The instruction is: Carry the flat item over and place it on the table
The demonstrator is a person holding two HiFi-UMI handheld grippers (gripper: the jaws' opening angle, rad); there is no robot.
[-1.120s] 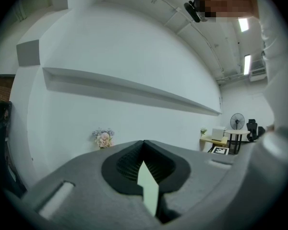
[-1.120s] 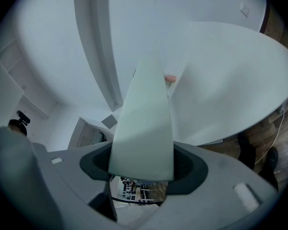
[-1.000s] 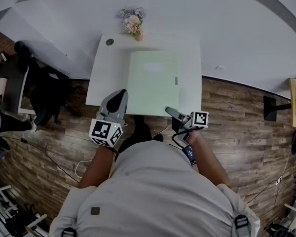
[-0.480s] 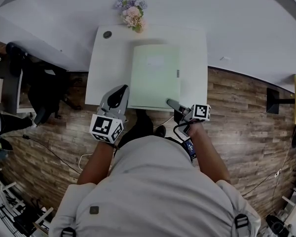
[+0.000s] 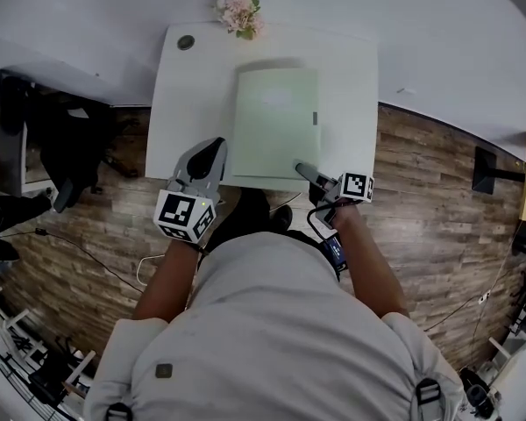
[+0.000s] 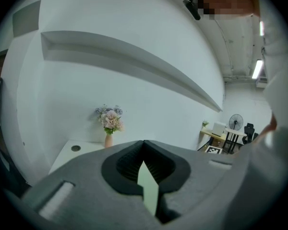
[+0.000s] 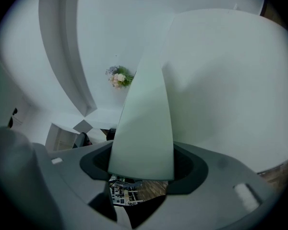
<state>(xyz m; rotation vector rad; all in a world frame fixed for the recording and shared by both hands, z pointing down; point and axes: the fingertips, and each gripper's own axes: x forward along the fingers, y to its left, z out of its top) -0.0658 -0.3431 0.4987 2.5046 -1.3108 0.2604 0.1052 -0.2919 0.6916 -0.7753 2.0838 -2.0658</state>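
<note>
The flat item is a pale green board (image 5: 276,121), lying level over the white table (image 5: 180,103), and its shadow shows along its far edge. My left gripper (image 5: 214,150) is shut on its near left corner. My right gripper (image 5: 303,169) is shut on its near right corner. In the left gripper view the board (image 6: 148,188) shows edge-on as a thin green sliver between the jaws of that gripper (image 6: 145,186). In the right gripper view the board (image 7: 144,123) runs forward out of the right gripper (image 7: 141,171).
A vase of flowers (image 5: 237,7) stands at the table's far edge, with a round cable hole (image 5: 186,42) to its left. A black chair (image 5: 66,152) stands to the left on the wooden floor (image 5: 421,191). The table backs onto a white wall.
Both grippers have moved forward and down with the board. The board now lies further over the table, and less of it overhangs the near edge.
</note>
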